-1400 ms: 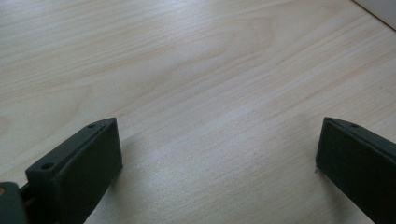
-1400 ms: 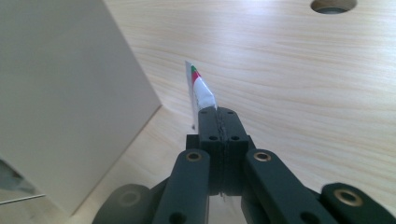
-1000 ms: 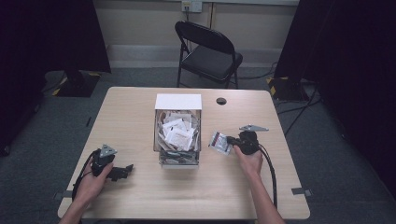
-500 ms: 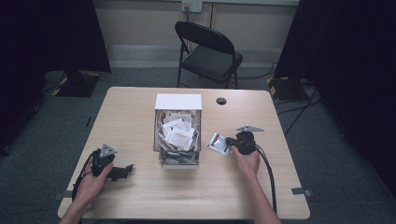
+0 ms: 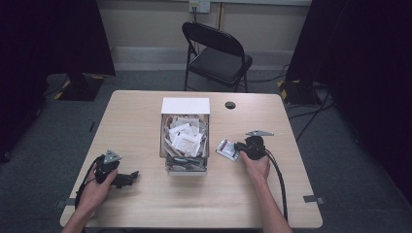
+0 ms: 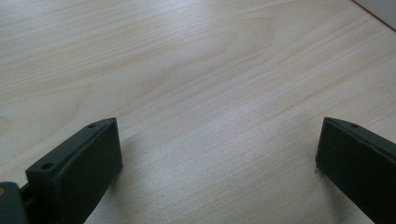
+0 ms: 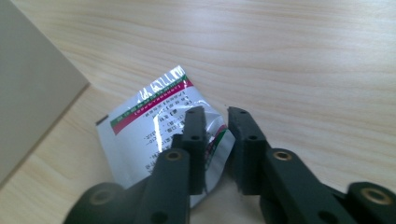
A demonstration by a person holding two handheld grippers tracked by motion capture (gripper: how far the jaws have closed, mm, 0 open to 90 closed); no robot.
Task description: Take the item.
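Tabletop (image 5: pixel 145 126) detail: right gripper (image 7: pixel 215 122) partly hides a crumpled silver packet (image 7: pixel 154 121).

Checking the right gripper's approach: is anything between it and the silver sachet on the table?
Nothing visible. The right gripper is already at the sachet, its fingers close together over the sachet's crumpled edge, on the table.
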